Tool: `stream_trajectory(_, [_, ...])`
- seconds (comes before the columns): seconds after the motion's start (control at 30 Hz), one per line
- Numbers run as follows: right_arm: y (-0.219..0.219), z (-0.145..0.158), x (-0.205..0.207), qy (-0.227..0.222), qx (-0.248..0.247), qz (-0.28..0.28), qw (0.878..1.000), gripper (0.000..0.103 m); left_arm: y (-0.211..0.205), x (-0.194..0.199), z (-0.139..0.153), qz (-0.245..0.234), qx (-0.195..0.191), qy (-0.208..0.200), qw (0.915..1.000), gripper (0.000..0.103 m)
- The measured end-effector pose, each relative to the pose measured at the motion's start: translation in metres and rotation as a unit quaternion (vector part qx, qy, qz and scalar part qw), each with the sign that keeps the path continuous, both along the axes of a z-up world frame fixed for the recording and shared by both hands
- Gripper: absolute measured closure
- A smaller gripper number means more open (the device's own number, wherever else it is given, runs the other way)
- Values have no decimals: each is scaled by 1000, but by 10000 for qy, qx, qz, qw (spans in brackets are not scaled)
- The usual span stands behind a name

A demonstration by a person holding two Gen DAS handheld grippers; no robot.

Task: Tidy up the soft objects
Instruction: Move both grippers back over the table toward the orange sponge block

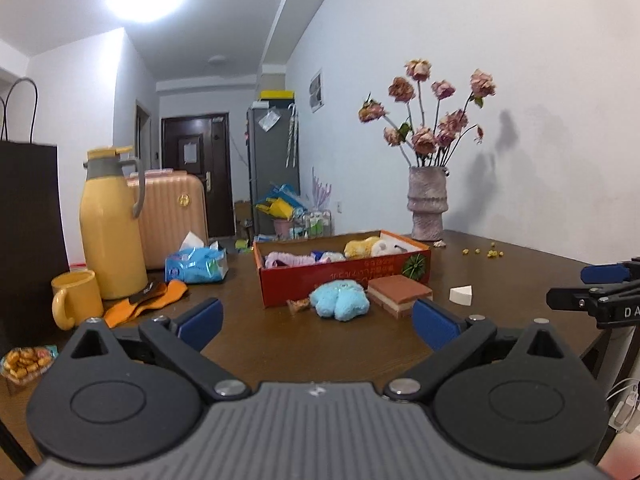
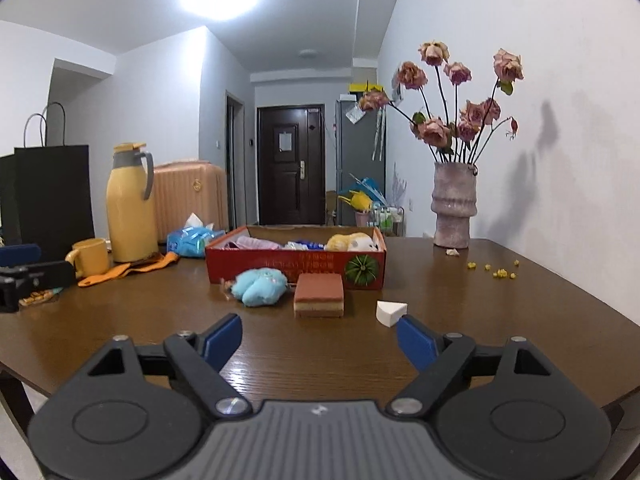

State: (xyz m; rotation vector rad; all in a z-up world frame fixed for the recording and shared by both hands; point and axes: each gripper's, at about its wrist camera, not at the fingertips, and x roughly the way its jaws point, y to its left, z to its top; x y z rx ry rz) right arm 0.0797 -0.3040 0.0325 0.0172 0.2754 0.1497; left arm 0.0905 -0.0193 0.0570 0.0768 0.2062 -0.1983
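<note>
A red cardboard box [image 1: 344, 276] [image 2: 296, 266] on the brown table holds several soft toys, among them a yellow plush [image 1: 360, 247] [image 2: 344, 242] and a pink one [image 1: 288, 259]. In front of the box lie a light blue plush [image 1: 340, 300] [image 2: 260, 286], a brown layered sponge block [image 1: 398, 294] [image 2: 319, 294] and a white wedge sponge [image 1: 461, 294] [image 2: 390, 312]. My left gripper [image 1: 316, 322] is open and empty, short of the blue plush. My right gripper [image 2: 320, 336] is open and empty, short of the sponges.
A yellow thermos [image 1: 110, 224], yellow mug [image 1: 76, 296], orange cloth [image 1: 148, 302], blue tissue pack [image 1: 198, 264] and black bag [image 1: 28, 232] stand at the left. A vase of dried roses [image 1: 427, 204] stands at the back right. Small yellow crumbs [image 2: 500, 270] lie near it.
</note>
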Motion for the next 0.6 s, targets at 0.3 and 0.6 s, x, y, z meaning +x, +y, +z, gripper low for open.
stream_trajectory(0.3, [16, -29, 44, 429, 401, 121, 9982, 19, -3, 47, -22, -48, -35, 580, 9983, 0])
stream_trajectory(0.6, [41, -32, 113, 631, -75, 446, 9970, 19, -5, 115, -47, -196, -105, 1166, 9929, 0])
